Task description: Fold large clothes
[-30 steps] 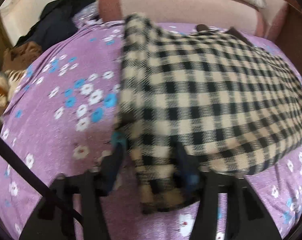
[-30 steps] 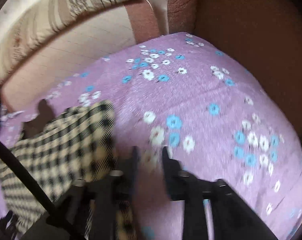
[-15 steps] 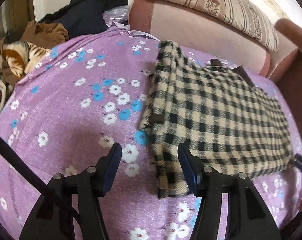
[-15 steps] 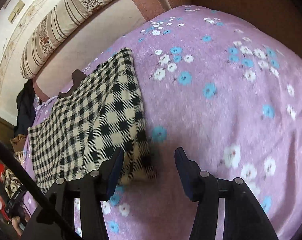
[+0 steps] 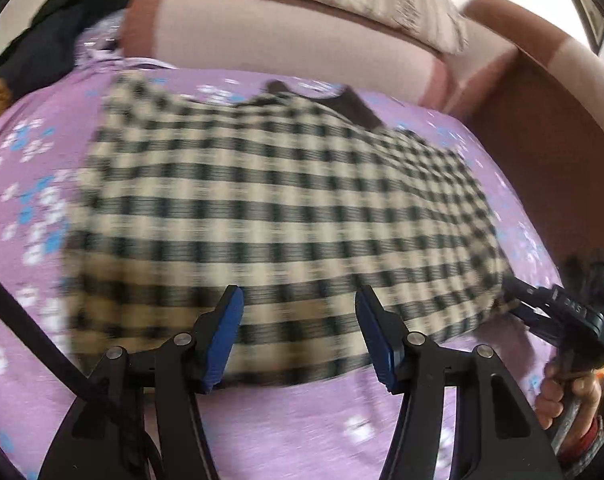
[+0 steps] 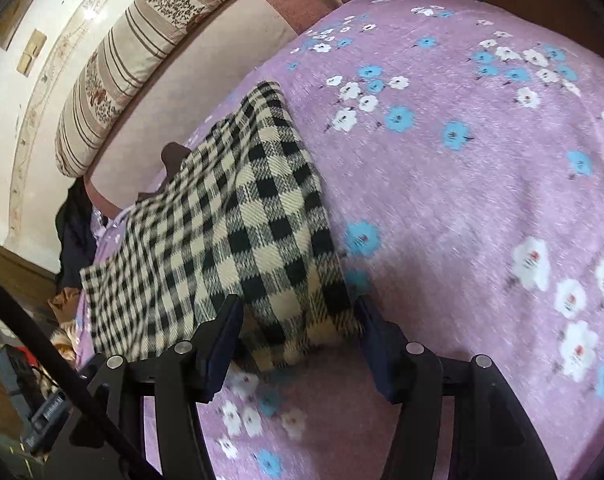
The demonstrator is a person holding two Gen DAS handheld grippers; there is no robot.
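A black-and-cream checked garment (image 5: 270,216) lies folded flat on the purple flowered bedspread (image 5: 30,264); it also shows in the right wrist view (image 6: 230,232). My left gripper (image 5: 298,332) is open, its blue pads over the garment's near edge. My right gripper (image 6: 298,340) is open, its jaws on either side of the garment's near right corner. The right gripper (image 5: 542,312) also shows at the garment's right corner in the left wrist view. A dark brown collar (image 5: 354,108) shows at the far edge.
A pink headboard (image 5: 286,52) with a striped pillow (image 6: 134,60) stands behind the bed. A pile of dark and brown clothes (image 5: 42,40) lies at the far left. A brown upholstered wall (image 5: 550,168) borders the right side of the bed.
Both grippers have let go and opened. The left one has moved right along the garment's near edge. The right one has come up to the near right corner.
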